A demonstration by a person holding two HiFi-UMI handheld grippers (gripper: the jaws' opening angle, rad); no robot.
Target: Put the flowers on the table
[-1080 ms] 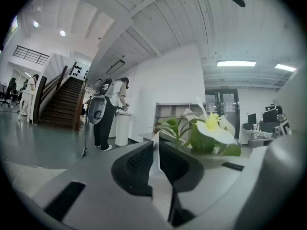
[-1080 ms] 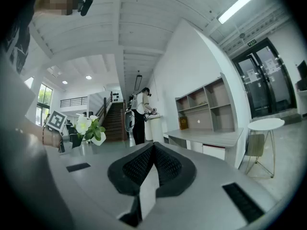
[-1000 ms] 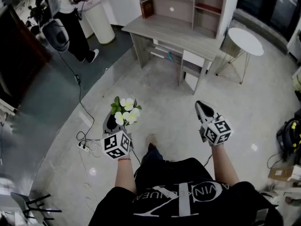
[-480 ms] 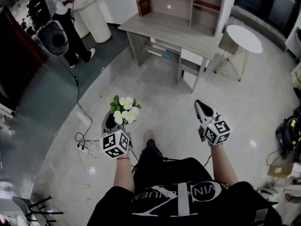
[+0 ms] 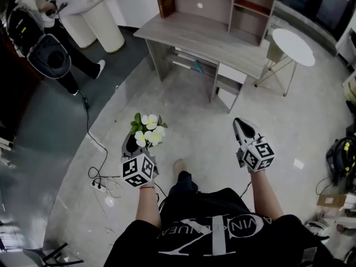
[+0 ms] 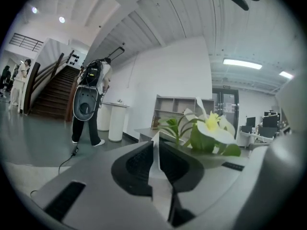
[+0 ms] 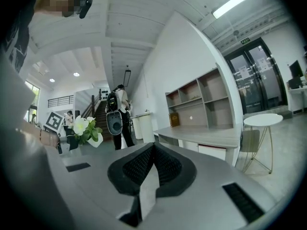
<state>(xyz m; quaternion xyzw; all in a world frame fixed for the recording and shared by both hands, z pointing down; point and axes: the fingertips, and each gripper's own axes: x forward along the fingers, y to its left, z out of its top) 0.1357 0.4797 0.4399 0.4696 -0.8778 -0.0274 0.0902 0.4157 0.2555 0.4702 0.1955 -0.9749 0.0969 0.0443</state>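
**Desk:** Where are the flowers?

**Operator:** I have the flowers [image 5: 149,129] at the tip of my left gripper [image 5: 132,142], up off the floor [image 5: 189,115]. In the left gripper view the jaws of the left gripper [image 6: 156,145] are clenched, with a thin pale edge pinched between the pads. The white blooms and green leaves [image 6: 208,131] rise just past them, on the right.

**Desk:** And the other side?

**Operator:** The right gripper [image 5: 243,129] is level with the left and well apart from it. Its jaws [image 7: 152,150] are pressed together on nothing. From there I see the flowers [image 7: 84,127] off to the left.

**Desk:** How far is the desk?

**Operator:** The desk [image 5: 200,38] is ahead of both grippers, with open floor between. A shelf unit [image 5: 222,1] stands on its back edge. A round white table [image 5: 289,43] is to its right, and a person [image 5: 53,57] stands far left
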